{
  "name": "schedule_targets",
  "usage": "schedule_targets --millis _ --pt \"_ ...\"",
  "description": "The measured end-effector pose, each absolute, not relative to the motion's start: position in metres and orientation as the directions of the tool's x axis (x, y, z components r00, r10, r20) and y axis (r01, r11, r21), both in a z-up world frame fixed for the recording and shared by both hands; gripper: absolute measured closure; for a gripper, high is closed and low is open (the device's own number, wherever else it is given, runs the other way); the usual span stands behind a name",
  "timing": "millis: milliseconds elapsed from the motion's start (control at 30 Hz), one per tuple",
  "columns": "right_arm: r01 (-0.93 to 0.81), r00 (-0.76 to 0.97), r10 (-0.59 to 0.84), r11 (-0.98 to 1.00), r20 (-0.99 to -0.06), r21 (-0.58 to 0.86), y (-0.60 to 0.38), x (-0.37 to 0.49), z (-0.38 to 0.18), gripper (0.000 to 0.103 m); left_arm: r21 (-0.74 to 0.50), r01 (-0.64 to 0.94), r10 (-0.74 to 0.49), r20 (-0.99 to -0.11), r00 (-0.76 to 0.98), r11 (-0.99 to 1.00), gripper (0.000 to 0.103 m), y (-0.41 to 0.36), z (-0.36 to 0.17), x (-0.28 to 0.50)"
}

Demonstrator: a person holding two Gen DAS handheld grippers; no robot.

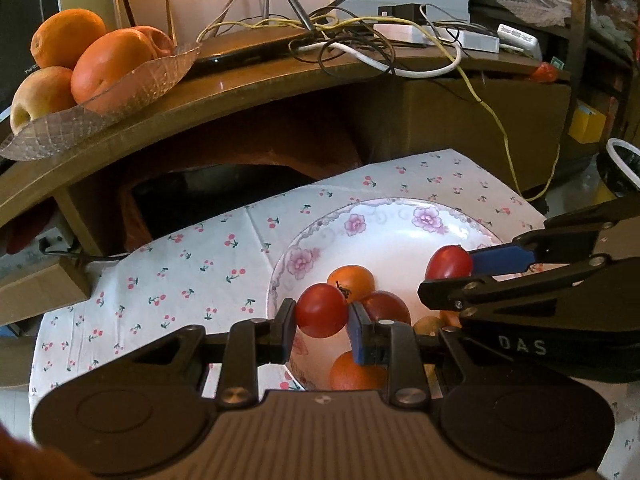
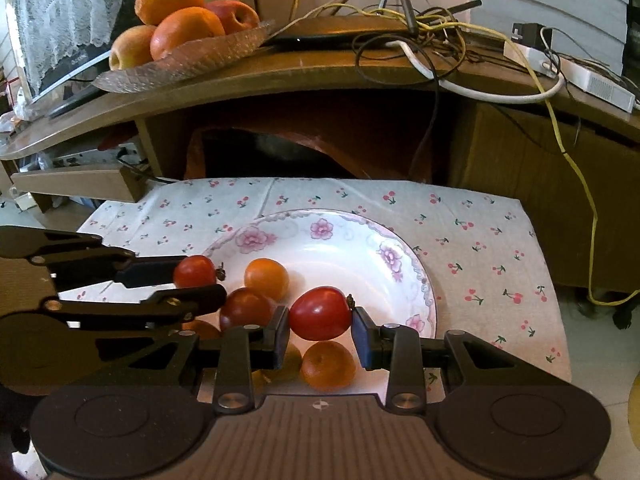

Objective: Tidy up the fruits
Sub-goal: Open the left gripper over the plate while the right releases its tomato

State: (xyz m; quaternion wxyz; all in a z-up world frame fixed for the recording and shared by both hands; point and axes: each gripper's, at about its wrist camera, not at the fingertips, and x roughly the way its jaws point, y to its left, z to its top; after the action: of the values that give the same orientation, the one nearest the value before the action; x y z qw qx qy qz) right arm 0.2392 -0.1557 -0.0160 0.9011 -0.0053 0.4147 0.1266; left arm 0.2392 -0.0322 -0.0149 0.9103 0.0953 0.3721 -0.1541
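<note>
A white floral plate (image 1: 400, 232) (image 2: 352, 244) sits on a cherry-print cloth and holds small oranges (image 1: 352, 278) (image 2: 266, 278) and red tomatoes (image 1: 386, 306) (image 2: 244, 308). My left gripper (image 1: 322, 322) is shut on a red tomato (image 1: 320, 310), held just above the plate; it also shows in the right wrist view (image 2: 194, 271). My right gripper (image 2: 320, 326) is shut on another red tomato (image 2: 320, 312), also over the plate, seen in the left wrist view (image 1: 448, 263). The two grippers are side by side.
A glass dish (image 1: 132, 80) (image 2: 192, 60) with large oranges and apples stands on a wooden shelf (image 1: 280, 76) (image 2: 320, 68) behind the cloth. Tangled cables (image 1: 360, 40) (image 2: 420, 36) and a power strip (image 2: 568, 72) lie on the shelf. A wooden block (image 2: 76, 182) sits at the left.
</note>
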Motion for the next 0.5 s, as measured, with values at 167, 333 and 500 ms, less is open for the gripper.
schedule_targets --millis 167,333,500 --pt "-0.228 0.622 0.219 0.969 -0.752 0.094 -0.1555 0.2401 -0.0189 0.069 0.057 0.349 -0.209 -0.706 0.677 0.935 0.07 -0.032 -0.015 0.2397" --pt "-0.216 0.617 0.218 0.971 -0.756 0.104 -0.156 0.2413 -0.0203 0.067 0.06 0.35 -0.209 -0.705 0.678 0.935 0.07 -0.0324 -0.0151 0.2401" --pt "-0.21 0.626 0.215 0.972 -0.75 0.103 -0.1568 0.2408 -0.0197 0.067 0.063 0.352 -0.209 -0.702 0.681 0.934 0.07 -0.0332 -0.0146 0.24"
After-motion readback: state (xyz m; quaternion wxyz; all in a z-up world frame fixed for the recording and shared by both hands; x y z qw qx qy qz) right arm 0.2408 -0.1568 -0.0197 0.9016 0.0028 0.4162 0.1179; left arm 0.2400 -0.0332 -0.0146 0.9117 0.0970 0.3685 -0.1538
